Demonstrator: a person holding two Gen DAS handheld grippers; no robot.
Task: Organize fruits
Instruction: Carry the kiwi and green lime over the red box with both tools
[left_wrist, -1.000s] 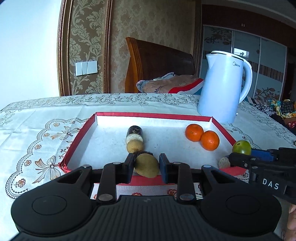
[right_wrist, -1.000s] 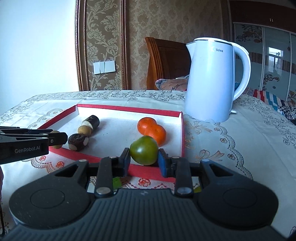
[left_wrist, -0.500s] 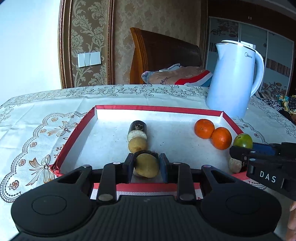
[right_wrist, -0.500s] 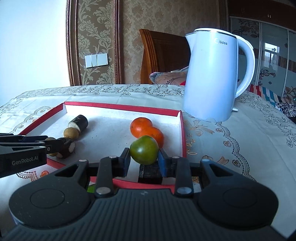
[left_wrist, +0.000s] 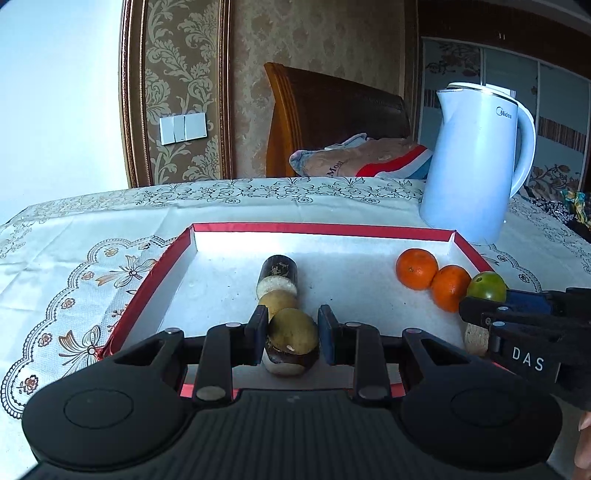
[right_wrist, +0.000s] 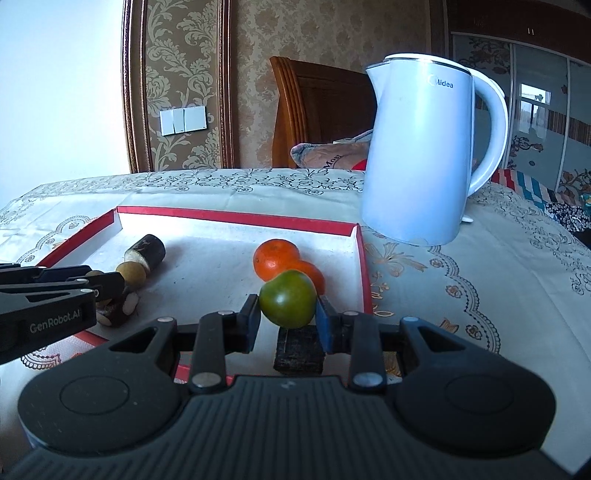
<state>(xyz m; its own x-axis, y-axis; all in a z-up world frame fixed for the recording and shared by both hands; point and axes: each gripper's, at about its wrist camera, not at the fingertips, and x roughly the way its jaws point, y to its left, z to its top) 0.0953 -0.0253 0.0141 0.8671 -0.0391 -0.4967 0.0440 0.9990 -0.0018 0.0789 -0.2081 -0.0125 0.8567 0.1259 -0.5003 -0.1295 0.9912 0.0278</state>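
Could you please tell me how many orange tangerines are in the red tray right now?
2. One tangerine lies near the red tray's far right corner; the second tangerine touches it on the near side, beside the green fruit in the right gripper. No others show.

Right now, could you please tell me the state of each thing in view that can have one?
Left gripper: shut on a yellow-brown fruit, held over the tray.
Right gripper: shut on a green fruit, held over the tray.
Two oranges: lying in the tray, touching each other.
Red-rimmed tray: open, flat on the table.
White kettle: upright, lid closed, behind the tray.
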